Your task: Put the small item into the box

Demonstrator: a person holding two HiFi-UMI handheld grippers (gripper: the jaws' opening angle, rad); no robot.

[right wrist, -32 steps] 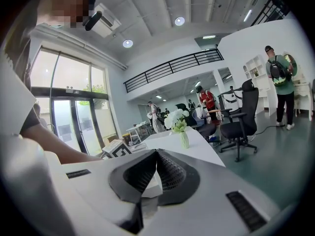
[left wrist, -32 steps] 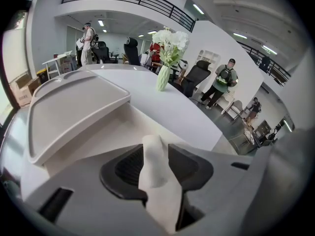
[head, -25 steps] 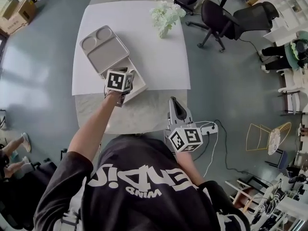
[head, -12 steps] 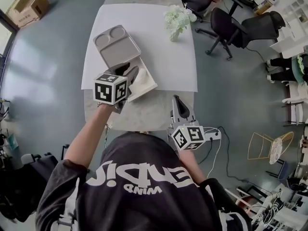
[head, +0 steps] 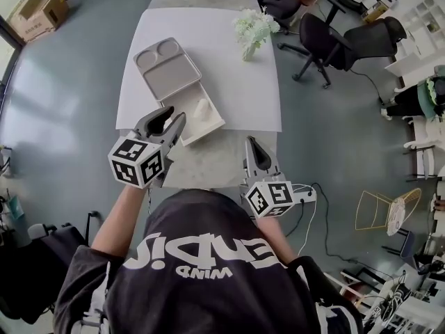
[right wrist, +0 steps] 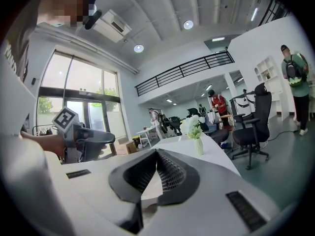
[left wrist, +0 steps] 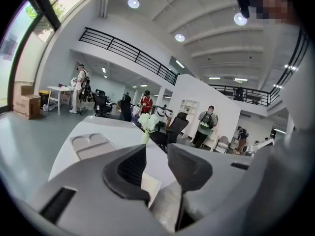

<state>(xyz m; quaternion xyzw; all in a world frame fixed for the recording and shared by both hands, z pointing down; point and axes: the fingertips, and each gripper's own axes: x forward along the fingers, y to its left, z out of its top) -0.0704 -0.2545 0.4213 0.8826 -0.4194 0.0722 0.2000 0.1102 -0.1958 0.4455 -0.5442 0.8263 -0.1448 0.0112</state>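
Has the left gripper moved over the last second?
Yes. The left gripper has pulled back from above the box toward the person, and its jaws are now open.

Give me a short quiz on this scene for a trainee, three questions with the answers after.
1. True or false: the item lies inside the box.
2. The left gripper's jaws are: A) apart and empty, B) shut on the item, C) shut on the box's rim.
3. Short answer: are the right gripper's jaws apart or together?

Key: 1 true; 2 A; 3 together.
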